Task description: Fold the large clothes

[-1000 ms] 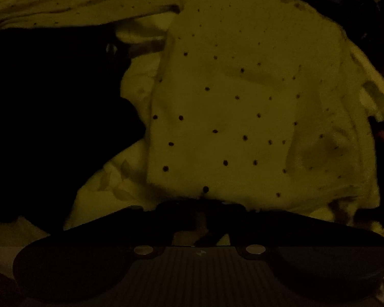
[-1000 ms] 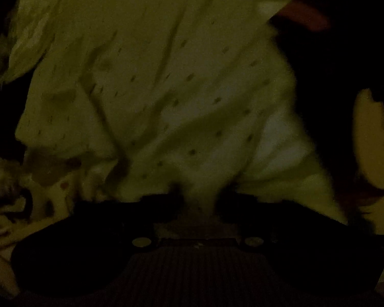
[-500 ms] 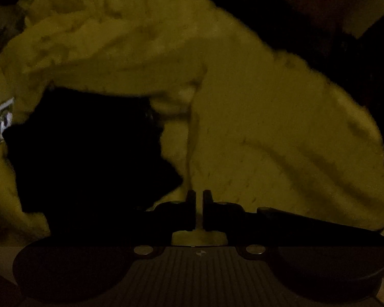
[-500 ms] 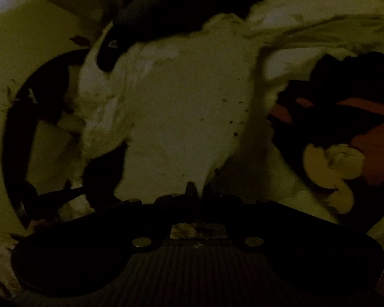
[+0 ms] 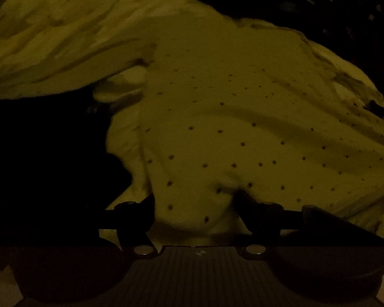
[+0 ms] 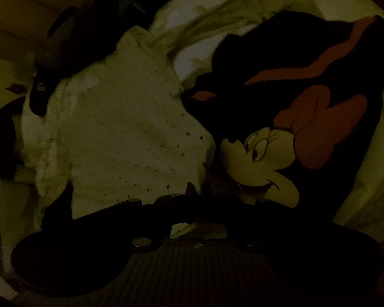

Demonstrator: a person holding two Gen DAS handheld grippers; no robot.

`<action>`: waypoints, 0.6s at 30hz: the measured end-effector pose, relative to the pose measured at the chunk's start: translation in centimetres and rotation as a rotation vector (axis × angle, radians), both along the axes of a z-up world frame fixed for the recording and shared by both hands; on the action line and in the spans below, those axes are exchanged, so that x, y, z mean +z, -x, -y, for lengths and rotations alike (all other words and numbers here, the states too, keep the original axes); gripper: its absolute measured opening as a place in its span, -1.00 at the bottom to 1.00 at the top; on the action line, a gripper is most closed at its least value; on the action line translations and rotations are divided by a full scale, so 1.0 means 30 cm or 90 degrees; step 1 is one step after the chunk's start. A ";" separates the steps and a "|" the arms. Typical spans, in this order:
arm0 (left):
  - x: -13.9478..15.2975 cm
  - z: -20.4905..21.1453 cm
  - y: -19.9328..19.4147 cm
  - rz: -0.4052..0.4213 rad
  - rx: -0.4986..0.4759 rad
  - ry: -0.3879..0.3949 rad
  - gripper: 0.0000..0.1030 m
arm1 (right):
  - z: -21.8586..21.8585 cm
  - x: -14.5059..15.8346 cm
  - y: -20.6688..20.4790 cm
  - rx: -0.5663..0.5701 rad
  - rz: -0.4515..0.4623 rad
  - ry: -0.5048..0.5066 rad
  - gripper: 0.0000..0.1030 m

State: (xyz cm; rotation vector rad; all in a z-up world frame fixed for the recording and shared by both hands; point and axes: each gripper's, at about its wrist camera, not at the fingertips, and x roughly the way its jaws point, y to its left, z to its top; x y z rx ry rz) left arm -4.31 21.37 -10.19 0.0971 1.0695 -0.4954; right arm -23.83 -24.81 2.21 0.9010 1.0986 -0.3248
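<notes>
A pale garment with small dark dots lies crumpled across the left wrist view. My left gripper stands low over its near edge. Its jaws are opening wide; a fold of the dotted cloth lies between them, and the pads do not press on it. In the right wrist view the same dotted garment stretches up and left from my right gripper. That gripper is shut, and the cloth's corner seems pinched at its tips. The pinch itself is too dark to see well.
A black garment with a cartoon mouse print and red bow lies right of the dotted cloth. Another dark cloth fills the left of the left wrist view. More pale fabric is bunched behind. The scene is very dim.
The left jaws went from shut to wide open over the dotted cloth. The right gripper stayed shut, rose and rolled, bringing the black printed garment into view.
</notes>
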 end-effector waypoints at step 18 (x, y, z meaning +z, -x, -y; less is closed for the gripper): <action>0.283 -0.191 -0.043 -0.064 0.037 0.011 0.08 | -0.090 0.102 -0.034 0.143 0.013 -0.071 -0.87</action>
